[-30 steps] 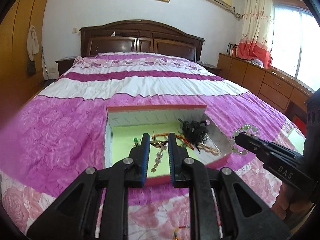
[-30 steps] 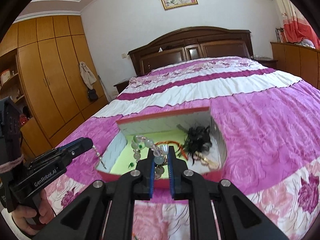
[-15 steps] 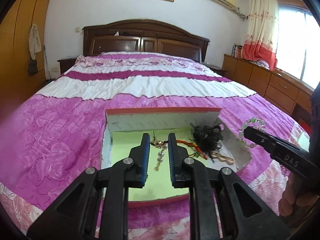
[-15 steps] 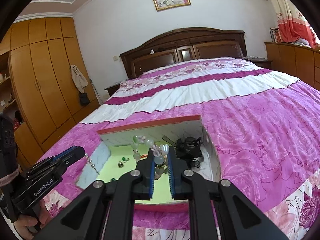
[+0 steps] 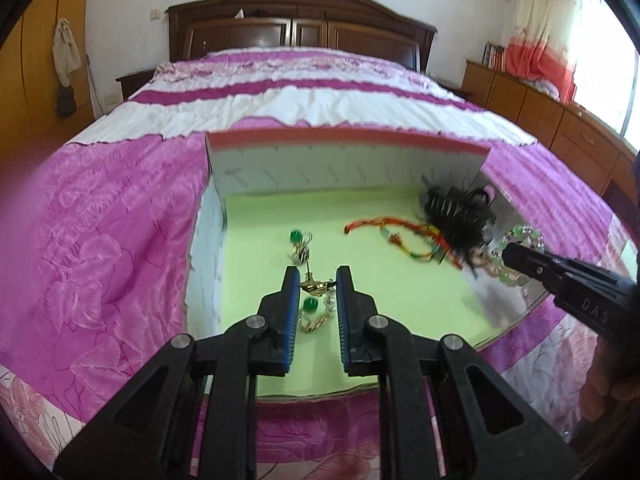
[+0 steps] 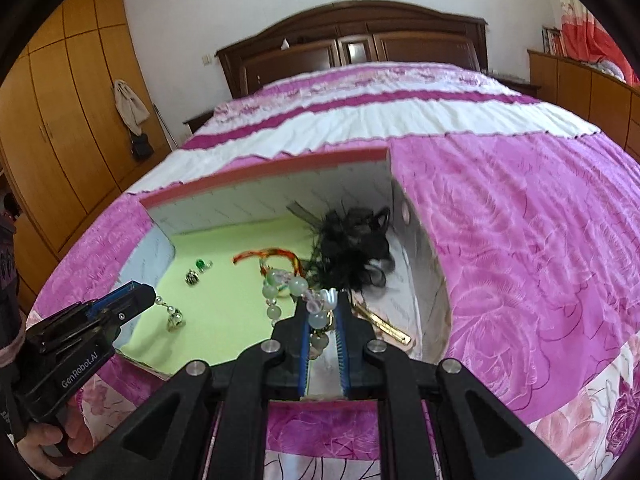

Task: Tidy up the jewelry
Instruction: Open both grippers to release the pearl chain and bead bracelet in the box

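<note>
Two tools work over one open box [image 5: 348, 168] that sits on the bed [image 5: 100, 240], whose cover is pink, floral and banded in white. The box has white inner walls, a red rim and a pale green floor. In its right part lies one black feathery hair clip [image 5: 456, 216], with one red, yellow and green cord [image 5: 400, 236] trailing just left of it. One gold bar-shaped clip [image 6: 384, 324] lies by the right wall. Two small green-stoned pieces rest on the green floor: one [image 5: 297, 236] further in, one [image 5: 309, 304] between the left tool's fingers. The right tool [image 6: 323, 320] is clenched on a pale green and clear bead bracelet [image 6: 280, 292], held over the box's right part. The left tool [image 5: 318, 280] pinches a small gold chain piece [image 5: 316, 287], its pearly end touching the floor.
</note>
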Tool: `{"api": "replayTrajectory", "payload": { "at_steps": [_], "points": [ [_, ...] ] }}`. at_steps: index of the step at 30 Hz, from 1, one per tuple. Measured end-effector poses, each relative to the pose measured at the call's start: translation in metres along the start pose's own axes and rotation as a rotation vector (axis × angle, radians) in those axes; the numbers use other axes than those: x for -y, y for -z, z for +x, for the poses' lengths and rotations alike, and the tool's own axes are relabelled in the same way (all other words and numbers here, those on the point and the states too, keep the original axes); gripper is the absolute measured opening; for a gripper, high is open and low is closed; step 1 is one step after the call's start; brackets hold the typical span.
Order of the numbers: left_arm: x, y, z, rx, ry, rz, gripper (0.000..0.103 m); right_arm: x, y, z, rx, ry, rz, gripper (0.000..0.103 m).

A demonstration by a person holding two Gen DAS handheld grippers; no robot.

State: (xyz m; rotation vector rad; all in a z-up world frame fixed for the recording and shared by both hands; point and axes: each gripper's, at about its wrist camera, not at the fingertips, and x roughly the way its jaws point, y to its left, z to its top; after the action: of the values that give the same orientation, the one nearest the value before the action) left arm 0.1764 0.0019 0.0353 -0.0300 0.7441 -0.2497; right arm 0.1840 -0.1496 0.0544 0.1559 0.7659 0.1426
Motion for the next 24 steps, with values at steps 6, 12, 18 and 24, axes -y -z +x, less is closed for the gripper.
{"api": "replayTrajectory", "payload": {
  "at_steps": [6, 12, 18, 24],
  "points": [
    [0.0, 0.005, 0.009, -0.048, 0.0, 0.01, 0.01, 0.002, 0.003, 0.004, -0.024, 0.003, 0.007, 0.015],
    [0.0, 0.006, 0.007, -0.063, -0.011, 0.003, 0.016, 0.0, 0.003, -0.001, -0.032, -0.017, 0.025, 0.022],
    [0.001, 0.006, -0.006, -0.049, -0.01, -0.005, 0.032, -0.001, 0.0, -0.014, 0.001, -0.027, 0.036, 0.039],
    [0.006, 0.005, -0.024, -0.032, -0.003, 0.002, 0.033, -0.005, -0.002, -0.034, 0.039, -0.047, 0.034, 0.044]
  ]
}}
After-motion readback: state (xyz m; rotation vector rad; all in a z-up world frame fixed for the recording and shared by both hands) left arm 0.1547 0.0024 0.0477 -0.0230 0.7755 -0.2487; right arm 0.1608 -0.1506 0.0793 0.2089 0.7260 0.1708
